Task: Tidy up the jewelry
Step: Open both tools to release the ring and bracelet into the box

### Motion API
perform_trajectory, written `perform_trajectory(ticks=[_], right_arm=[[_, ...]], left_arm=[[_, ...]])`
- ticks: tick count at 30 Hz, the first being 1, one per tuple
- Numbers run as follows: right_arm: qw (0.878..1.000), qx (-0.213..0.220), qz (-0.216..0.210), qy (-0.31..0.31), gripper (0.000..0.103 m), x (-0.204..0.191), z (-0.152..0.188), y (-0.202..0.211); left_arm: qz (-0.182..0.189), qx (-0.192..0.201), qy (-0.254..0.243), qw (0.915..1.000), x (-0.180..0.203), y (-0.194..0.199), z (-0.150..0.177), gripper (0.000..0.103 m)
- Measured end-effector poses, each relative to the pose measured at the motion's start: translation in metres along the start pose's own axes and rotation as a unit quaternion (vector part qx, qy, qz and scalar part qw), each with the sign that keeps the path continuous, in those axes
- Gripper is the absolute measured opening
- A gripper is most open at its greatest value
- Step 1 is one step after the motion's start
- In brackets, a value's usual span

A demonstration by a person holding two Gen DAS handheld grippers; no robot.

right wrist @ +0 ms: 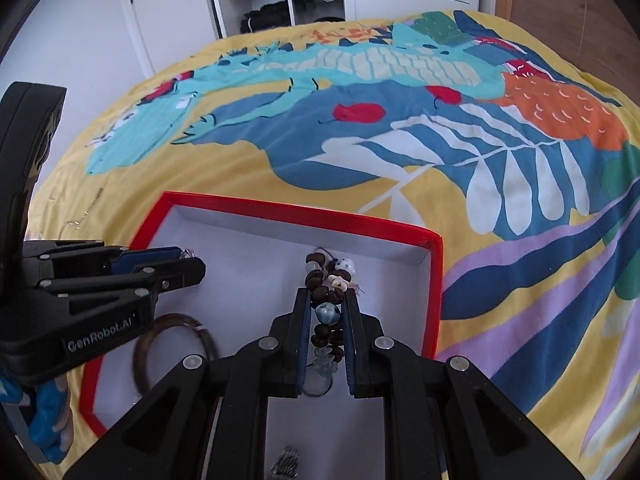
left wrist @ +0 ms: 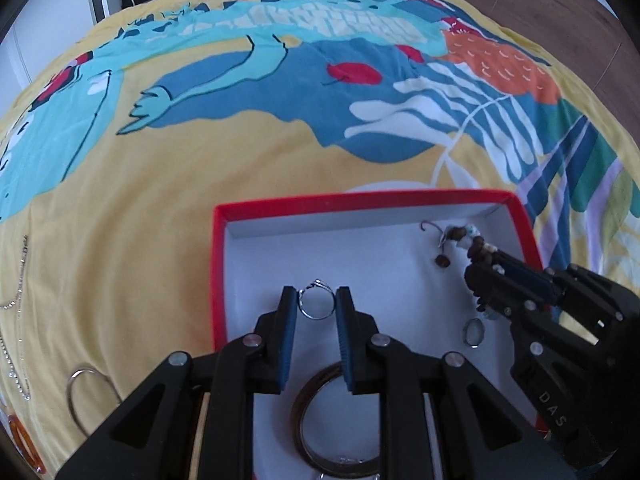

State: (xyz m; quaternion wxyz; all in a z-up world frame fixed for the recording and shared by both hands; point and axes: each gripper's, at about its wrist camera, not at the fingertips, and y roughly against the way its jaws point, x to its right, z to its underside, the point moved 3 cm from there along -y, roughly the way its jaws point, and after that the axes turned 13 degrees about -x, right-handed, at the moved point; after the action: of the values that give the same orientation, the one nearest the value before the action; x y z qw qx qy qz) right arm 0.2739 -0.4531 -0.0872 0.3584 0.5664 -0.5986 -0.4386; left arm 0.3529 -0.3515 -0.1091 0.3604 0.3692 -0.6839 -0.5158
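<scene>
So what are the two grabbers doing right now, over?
Left gripper shut on thin silver ring, over red-rimmed white box. Right gripper shut on brown-and-white beaded bracelet, same box. Brown bangle below; nothing blocking.

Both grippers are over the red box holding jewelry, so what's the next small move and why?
Probably open the left hand-held gripper to drop the silver ring, since it sits pinched between the pads above the red box's white floor; the right hand-held gripper holds the beaded bracelet there too.

Red box [left wrist: 362, 201], white inside; yellow bedspread [left wrist: 160, 184], blue-turquoise-orange print; brown-white beads [right wrist: 330, 280].
</scene>
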Motion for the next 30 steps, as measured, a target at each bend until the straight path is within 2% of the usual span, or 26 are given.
perform_trajectory(ticks=[4, 7, 10, 11, 12, 14, 17, 24, 30], right_arm=[[1.0, -0.008, 0.005, 0.013, 0.015, -0.002, 0.002, -0.008], [1.0, -0.016, 0.008, 0.013, 0.016, -0.001, 0.003, -0.012], [1.0, -0.021, 0.015, 0.013, 0.029, -0.001, 0.005, -0.013], [1.0, -0.019, 0.018, 0.012, 0.039, -0.001, 0.005, -0.011], [1.0, -0.017, 0.019, 0.013, 0.043, -0.001, 0.005, -0.009], [1.0, -0.007, 0.023, 0.013, 0.045, -0.002, 0.007, -0.002], [1.0, 0.006, 0.03, 0.007, 0.051, 0.0, 0.012, 0.013], [0.999, 0.036, 0.027, -0.013, 0.053, 0.001, 0.031, 0.059], [0.998, 0.057, 0.017, -0.023, 0.056, -0.008, 0.063, 0.108]], left_arm=[[-0.021, 0.014, -0.016, 0.9996, 0.006, -0.002, 0.004, 0.019], [-0.024, 0.019, -0.017, 0.9994, 0.008, -0.001, 0.006, 0.019], [-0.026, 0.02, -0.019, 0.9993, 0.009, 0.0, 0.007, 0.02], [-0.026, 0.02, -0.021, 0.9992, 0.009, 0.001, 0.008, 0.022], [-0.026, 0.02, -0.021, 0.9992, 0.01, 0.002, 0.008, 0.027], [-0.024, 0.02, -0.019, 0.9993, 0.01, 0.005, 0.011, 0.031], [-0.019, 0.023, -0.016, 0.9994, 0.008, 0.015, 0.017, 0.032], [-0.02, 0.044, -0.011, 0.9988, 0.009, 0.062, 0.044, 0.032], [-0.052, 0.078, 0.004, 0.9956, 0.001, 0.122, 0.084, 0.032]])
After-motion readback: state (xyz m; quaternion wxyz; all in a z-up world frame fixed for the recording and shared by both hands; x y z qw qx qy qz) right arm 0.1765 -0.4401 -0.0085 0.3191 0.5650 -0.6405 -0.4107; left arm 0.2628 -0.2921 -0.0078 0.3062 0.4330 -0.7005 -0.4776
